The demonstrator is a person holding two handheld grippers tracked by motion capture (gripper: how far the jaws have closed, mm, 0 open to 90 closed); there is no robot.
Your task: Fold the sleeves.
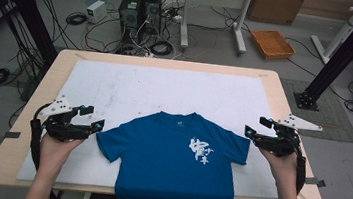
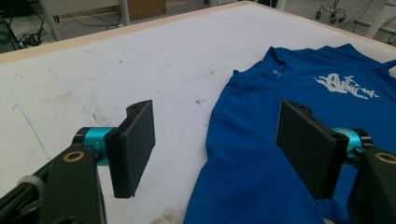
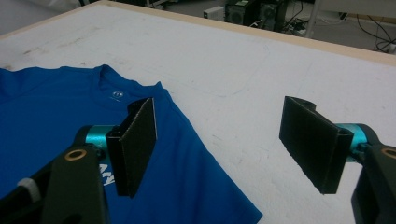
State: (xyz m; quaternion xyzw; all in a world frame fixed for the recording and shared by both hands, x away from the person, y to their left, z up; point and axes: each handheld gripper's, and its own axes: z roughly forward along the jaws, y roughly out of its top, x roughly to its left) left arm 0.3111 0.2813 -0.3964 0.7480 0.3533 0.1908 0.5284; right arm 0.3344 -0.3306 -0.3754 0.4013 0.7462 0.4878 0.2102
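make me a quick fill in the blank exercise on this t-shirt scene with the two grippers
1. The t-shirt spread on the table is ____ in colour.
2. The print on its chest is ____.
3. The left gripper and the right gripper both have their fingers ____.
4. The shirt's bottom hem hangs over the table's ____ edge.

Missing words: blue; white; open; near

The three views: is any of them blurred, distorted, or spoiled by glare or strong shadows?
High view: even light, soft detail, table edges slightly bowed. Left gripper view: the blue T-shirt is fairly sharp, its white print smeared. Right gripper view: near jaws a little soft, no glare, faint shadows.
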